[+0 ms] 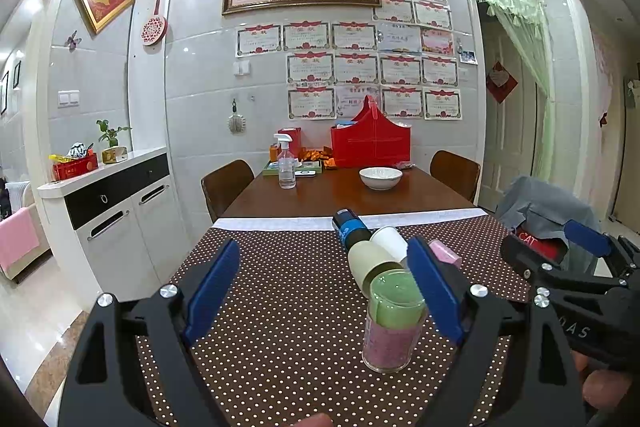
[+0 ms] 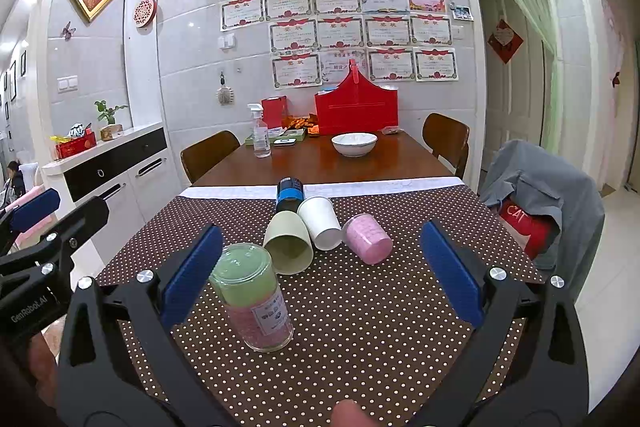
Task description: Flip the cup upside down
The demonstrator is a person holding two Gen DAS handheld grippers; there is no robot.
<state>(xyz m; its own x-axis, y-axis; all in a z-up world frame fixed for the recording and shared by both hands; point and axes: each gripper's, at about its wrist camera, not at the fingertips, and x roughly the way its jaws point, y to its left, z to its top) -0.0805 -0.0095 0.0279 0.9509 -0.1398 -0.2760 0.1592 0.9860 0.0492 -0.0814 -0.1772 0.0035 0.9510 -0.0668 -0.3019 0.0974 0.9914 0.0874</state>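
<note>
A clear glass cup (image 1: 394,323) with a green upper part and pink lower part stands on the dotted cloth; it also shows in the right wrist view (image 2: 252,297). My left gripper (image 1: 326,293) is open, its right finger beside the cup. My right gripper (image 2: 322,277) is open, its left finger close beside the cup. Behind the cup lie a pale green cup (image 2: 289,247), a white paper cup (image 2: 320,223), a pink cup (image 2: 368,238) and a blue-black cup (image 2: 290,194), all on their sides.
A brown dotted cloth (image 2: 360,327) covers the near table. Farther back are a white bowl (image 2: 354,143), a spray bottle (image 2: 261,133) and a red box (image 2: 356,109). A chair with a grey jacket (image 2: 540,195) stands at the right, a white cabinet (image 2: 116,171) at the left.
</note>
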